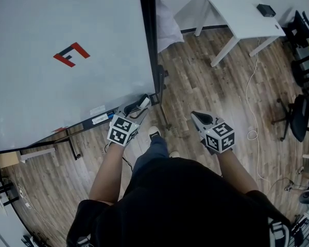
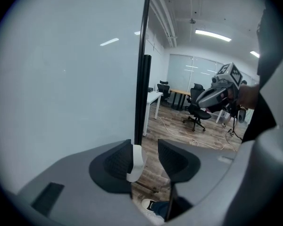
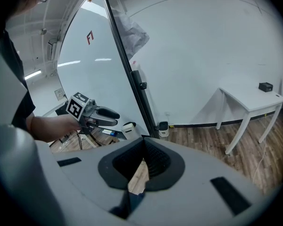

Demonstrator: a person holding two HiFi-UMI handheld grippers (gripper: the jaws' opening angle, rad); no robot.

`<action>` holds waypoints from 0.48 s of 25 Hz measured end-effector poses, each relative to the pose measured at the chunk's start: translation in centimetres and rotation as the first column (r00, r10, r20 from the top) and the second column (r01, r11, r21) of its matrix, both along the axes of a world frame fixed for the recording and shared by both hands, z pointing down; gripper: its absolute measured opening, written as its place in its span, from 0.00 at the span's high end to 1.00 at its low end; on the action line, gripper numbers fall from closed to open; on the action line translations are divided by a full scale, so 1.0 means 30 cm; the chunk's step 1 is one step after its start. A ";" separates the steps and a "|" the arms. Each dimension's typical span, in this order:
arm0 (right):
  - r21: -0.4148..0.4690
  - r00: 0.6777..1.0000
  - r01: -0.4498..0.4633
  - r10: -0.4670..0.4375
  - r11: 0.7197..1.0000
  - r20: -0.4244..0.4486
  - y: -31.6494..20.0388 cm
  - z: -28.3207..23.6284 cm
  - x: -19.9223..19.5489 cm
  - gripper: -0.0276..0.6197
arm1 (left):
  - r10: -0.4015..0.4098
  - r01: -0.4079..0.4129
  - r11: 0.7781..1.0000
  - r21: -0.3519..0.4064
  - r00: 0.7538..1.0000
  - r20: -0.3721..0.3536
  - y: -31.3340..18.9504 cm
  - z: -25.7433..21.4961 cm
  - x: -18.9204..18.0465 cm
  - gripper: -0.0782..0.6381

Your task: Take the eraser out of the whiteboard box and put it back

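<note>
Left tool (image 2: 146, 157) is spread, the white eraser (image 2: 136, 164) between its jaws, against the left pad and clear of the right. Right tool (image 3: 142, 154) is pressed together, empty. Whiteboard (image 1: 51, 96) stands far left, its lower right corner beside the eraser.

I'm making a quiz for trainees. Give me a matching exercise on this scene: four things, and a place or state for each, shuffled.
Things:
1. left gripper
2. right gripper
3. F mark
4. black box

Places or states:
a. on the table
b. jaws together
c. on the whiteboard
d. jaws apart

Pairs: 1-d, 2-b, 3-c, 4-a.
</note>
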State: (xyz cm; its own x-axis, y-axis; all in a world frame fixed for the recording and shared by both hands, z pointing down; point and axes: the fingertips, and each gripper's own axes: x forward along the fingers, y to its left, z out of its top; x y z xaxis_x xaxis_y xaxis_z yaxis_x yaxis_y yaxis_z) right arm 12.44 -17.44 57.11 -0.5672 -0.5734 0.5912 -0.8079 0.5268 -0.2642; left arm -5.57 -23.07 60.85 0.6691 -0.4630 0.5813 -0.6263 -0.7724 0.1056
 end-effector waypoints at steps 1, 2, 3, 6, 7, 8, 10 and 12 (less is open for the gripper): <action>-0.004 1.000 -0.001 0.001 1.000 -0.002 -0.002 0.006 0.004 0.96 | 0.000 0.000 1.000 -0.004 1.000 0.003 -0.006 0.010 0.002 0.63; -0.008 1.000 -0.002 0.002 1.000 -0.004 -0.004 0.013 0.007 0.96 | -0.001 0.001 1.000 -0.008 1.000 0.008 -0.013 0.020 0.003 0.63; -0.013 1.000 -0.002 0.002 1.000 -0.005 -0.006 0.020 0.009 0.96 | -0.003 0.003 1.000 -0.012 1.000 0.013 -0.020 0.031 0.003 0.63; -0.024 1.000 -0.002 0.002 1.000 -0.002 -0.010 0.032 0.012 0.96 | -0.001 0.002 0.999 -0.033 1.000 0.015 -0.037 0.052 0.012 0.63; -0.028 1.000 -0.001 0.001 1.000 -0.002 -0.011 0.035 0.013 0.97 | 0.001 -0.001 0.999 -0.040 1.000 0.013 -0.041 0.058 0.018 0.63; -0.031 1.000 0.000 0.000 1.000 -0.003 -0.012 0.039 0.014 0.96 | 0.004 -0.004 0.999 -0.045 1.000 0.012 -0.046 0.065 0.025 0.63; -0.036 1.000 0.002 -0.002 0.999 -0.004 -0.017 0.047 0.015 0.96 | 0.007 -0.007 0.999 -0.049 1.000 0.018 -0.059 0.082 0.032 0.63; -0.040 1.000 0.001 -0.001 0.999 -0.004 -0.021 0.055 0.015 0.97 | 0.009 -0.008 0.999 -0.052 1.000 0.024 -0.071 0.097 0.035 0.63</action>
